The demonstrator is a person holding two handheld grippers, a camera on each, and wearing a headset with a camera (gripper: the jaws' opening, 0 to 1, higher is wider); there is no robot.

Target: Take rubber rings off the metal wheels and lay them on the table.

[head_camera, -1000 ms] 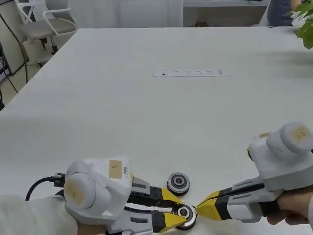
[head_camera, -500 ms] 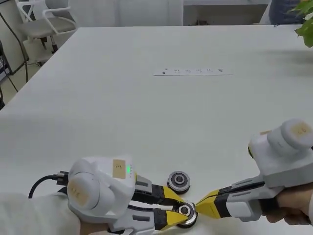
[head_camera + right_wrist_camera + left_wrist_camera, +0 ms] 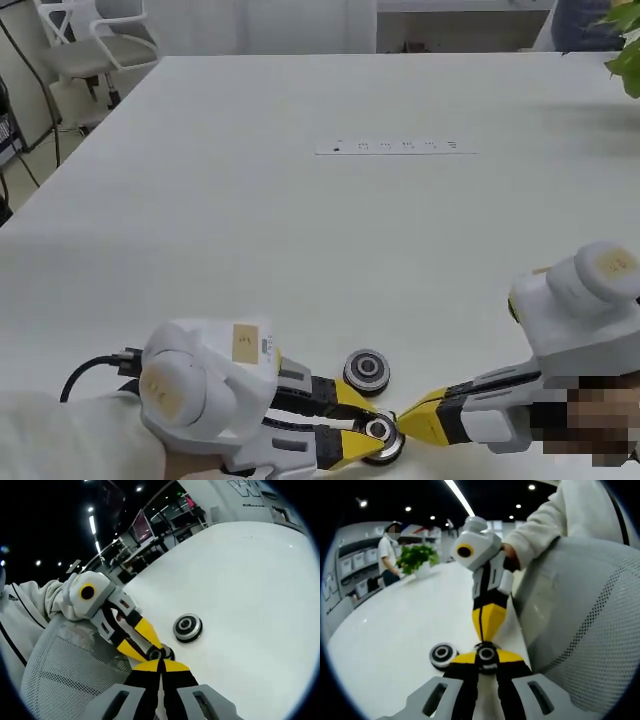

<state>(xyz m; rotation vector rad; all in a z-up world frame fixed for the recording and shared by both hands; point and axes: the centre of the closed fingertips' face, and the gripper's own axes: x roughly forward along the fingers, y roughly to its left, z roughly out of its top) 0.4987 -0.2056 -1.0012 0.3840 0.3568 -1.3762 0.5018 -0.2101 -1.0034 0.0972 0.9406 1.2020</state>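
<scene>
Two small metal wheels, each a shiny hub with a dark rubber ring (image 3: 347, 371) around its rim. The free wheel (image 3: 366, 368) lies flat on the table (image 3: 300, 250), just beyond the left gripper (image 3: 374, 436). The held wheel (image 3: 380, 431) sits clamped between that gripper's yellow jaws, face up, ring on.

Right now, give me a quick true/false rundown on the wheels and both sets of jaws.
1. The left gripper has its jaws closed on a wheel. True: the held wheel sits between them.
2. The right gripper has its jaws wide open. False: they are closed together, with the tips at the held wheel's edge.
3. The free wheel stands on its edge. False: it lies flat on the table.
4. The free wheel lies apart from both grippers. True: neither touches it.
</scene>
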